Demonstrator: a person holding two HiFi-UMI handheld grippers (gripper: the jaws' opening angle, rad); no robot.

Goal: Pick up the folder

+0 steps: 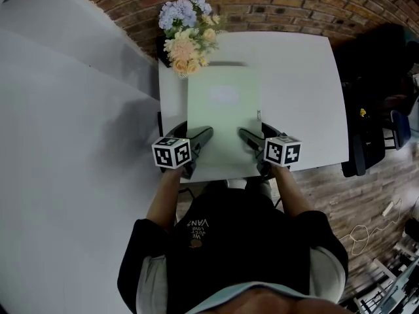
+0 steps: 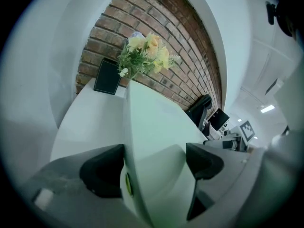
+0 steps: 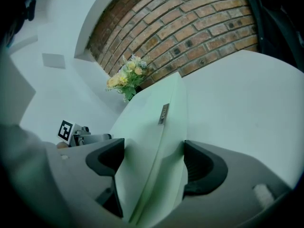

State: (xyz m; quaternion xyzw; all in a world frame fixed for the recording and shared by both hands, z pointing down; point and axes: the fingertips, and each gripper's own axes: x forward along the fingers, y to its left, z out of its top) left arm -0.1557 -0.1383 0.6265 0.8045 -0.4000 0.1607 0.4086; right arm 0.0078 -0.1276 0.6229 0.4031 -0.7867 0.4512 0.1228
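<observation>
A pale green folder (image 1: 222,110) lies lengthwise over the white table (image 1: 301,90), its near end reaching past the table's front edge. A dark shadow at its far edge suggests it is raised off the top. My left gripper (image 1: 204,135) is shut on the near left corner, and my right gripper (image 1: 245,136) on the near right corner. In the left gripper view the folder (image 2: 152,127) fills the gap of the left gripper (image 2: 155,167). In the right gripper view the folder's labelled edge (image 3: 164,114) runs out from the right gripper (image 3: 154,163).
A bunch of pale flowers (image 1: 186,34) stands at the table's far left corner, beside a black box (image 2: 107,76). A brick wall (image 1: 275,5) runs behind. A white wall (image 1: 65,142) closes the left side. Dark chairs (image 1: 373,136) stand to the right of the table.
</observation>
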